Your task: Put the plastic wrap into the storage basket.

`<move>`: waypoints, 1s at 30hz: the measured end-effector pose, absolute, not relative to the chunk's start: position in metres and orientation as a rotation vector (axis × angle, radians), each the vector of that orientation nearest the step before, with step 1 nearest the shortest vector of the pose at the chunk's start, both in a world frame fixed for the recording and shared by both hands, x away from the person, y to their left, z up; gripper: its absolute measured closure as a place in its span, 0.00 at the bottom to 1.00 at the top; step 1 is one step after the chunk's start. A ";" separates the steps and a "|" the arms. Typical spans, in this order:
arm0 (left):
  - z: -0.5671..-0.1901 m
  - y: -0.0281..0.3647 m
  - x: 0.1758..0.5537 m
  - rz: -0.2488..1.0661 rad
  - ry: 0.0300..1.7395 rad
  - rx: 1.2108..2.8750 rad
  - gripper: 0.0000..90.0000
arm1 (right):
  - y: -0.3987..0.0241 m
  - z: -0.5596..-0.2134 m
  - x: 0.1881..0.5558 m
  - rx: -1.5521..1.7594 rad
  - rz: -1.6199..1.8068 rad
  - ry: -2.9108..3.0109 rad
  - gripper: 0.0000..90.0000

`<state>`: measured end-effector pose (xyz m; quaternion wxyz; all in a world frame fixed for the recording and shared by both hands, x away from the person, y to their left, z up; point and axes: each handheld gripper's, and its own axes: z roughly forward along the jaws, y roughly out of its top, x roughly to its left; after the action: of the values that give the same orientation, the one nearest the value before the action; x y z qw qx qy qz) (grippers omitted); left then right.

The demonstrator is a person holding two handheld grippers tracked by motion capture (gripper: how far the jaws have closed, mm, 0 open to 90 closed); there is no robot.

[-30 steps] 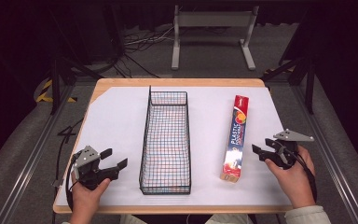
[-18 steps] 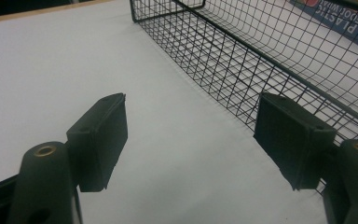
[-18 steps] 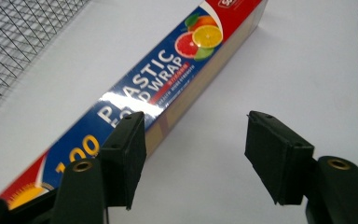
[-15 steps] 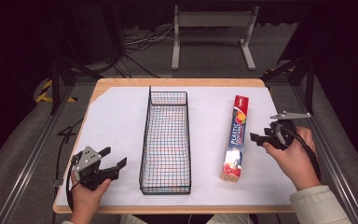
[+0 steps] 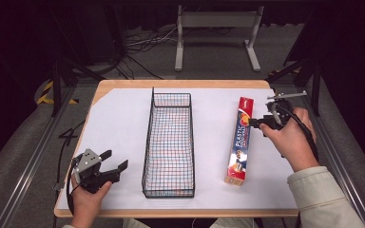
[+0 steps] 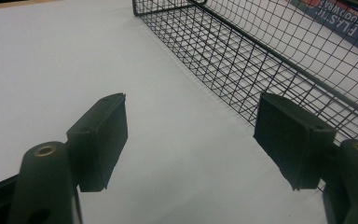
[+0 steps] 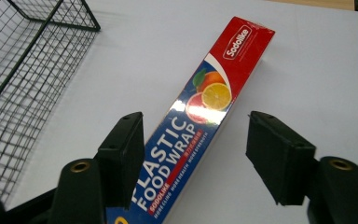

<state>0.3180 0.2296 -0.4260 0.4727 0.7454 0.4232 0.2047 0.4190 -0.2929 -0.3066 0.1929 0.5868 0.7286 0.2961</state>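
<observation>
Right claw jaws apart, just been opening, nothing clamped; plastic wrap box lies on desk directly below, between them. Light, stiff, slick cardboard: grip mid-length across narrow sides.

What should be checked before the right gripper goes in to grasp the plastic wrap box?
1. Right gripper jaws open, having just been opening; nothing clamped: ok.
2. Jaws line up on either side of the plastic wrap box, as the right gripper view shows: ok.
3. Box lies flat on the white table cover, with nothing on top of it: ok.
4. Wire basket is apart from the box, with free space between: ok.
5. Left gripper is open, on the far side of the basket: ok.
6. Height of the pads above the box: cannot tell.
</observation>
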 end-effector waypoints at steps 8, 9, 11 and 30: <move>-0.427 0.227 0.319 0.502 1.037 1.843 0.30 | -0.282 -0.317 0.447 1.764 0.743 2.011 0.32; -0.426 0.226 0.318 0.513 1.031 1.844 0.30 | -0.281 -0.321 0.453 1.783 0.717 1.999 0.31; -0.426 0.225 0.318 0.517 1.026 1.849 0.30 | -0.281 -0.324 0.456 1.798 0.708 1.998 0.31; -0.427 0.228 0.319 0.521 1.054 1.834 0.29 | -0.268 -0.374 0.491 2.102 0.544 1.848 0.21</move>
<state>0.3191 0.2279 -0.4274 0.4633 0.7461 0.4287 0.2120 0.4907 -0.2676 -0.3736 0.1448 0.7294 0.6414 0.1888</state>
